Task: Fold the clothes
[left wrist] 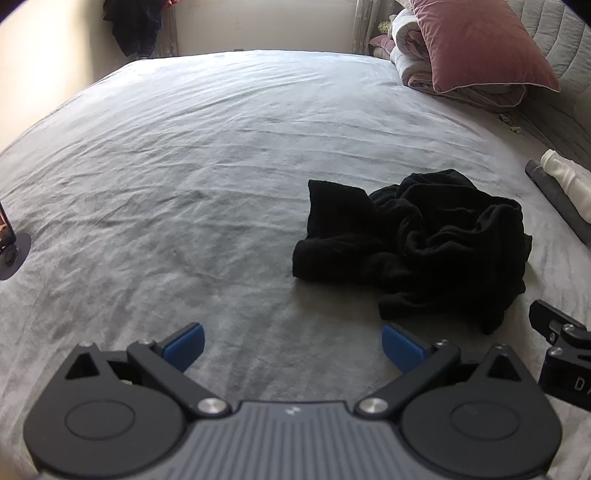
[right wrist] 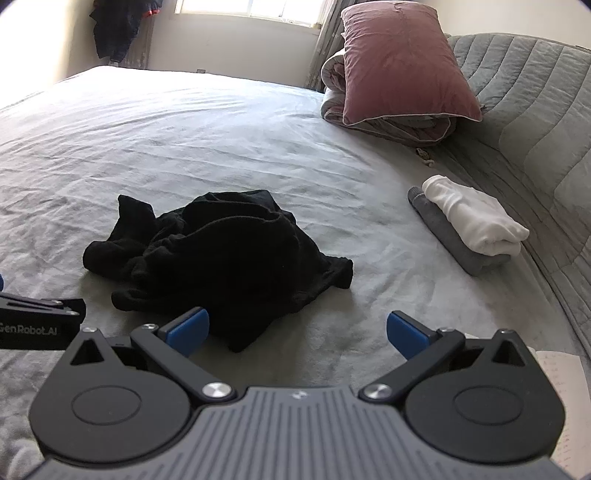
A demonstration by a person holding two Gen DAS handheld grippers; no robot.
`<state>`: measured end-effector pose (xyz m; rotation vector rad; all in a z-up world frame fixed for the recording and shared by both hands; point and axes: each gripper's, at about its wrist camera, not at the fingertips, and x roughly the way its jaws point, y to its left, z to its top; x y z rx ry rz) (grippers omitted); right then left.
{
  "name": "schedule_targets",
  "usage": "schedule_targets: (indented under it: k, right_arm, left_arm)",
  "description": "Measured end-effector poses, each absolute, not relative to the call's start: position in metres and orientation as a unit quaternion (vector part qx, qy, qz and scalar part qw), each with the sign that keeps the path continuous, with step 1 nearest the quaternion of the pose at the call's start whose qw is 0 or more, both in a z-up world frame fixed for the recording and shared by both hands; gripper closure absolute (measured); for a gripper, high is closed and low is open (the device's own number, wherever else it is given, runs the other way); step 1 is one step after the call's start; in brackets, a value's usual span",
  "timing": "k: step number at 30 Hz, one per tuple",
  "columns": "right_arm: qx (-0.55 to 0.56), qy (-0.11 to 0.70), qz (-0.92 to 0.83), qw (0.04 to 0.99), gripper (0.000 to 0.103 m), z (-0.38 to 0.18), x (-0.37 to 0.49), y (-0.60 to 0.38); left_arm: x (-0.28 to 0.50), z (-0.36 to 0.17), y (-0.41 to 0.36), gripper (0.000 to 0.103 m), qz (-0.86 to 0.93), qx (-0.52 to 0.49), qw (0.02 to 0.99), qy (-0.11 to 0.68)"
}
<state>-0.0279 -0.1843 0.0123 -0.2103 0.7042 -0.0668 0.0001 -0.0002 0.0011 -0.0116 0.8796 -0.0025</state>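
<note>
Bed [left wrist: 221,155] fills the left wrist view; the left gripper [left wrist: 293,345] hangs spread wide and empty, the crumpled black garment [left wrist: 417,243] ahead to its right. From the right wrist, the right gripper [right wrist: 297,332], equally wide and empty, hovers at that garment's [right wrist: 221,251] near edge. It looks soft, light, floppy; pinch a hem corner.

I'm in a bedroom at home: big bed with a grey sheet [right wrist: 221,122], pink pillow [right wrist: 402,62] on a folded duvet [right wrist: 399,127], window [right wrist: 247,7] behind.
</note>
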Motion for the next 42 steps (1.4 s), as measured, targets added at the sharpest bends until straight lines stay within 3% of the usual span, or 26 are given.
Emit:
schedule_targets:
  k: [42]
  right_arm:
    - [-0.104,0.36,-0.024,0.927,0.0,0.0067,-0.023,-0.177]
  left_arm:
    - [0.0018,-0.0003,0.0025,0.001,0.005,-0.001,0.903,0.43]
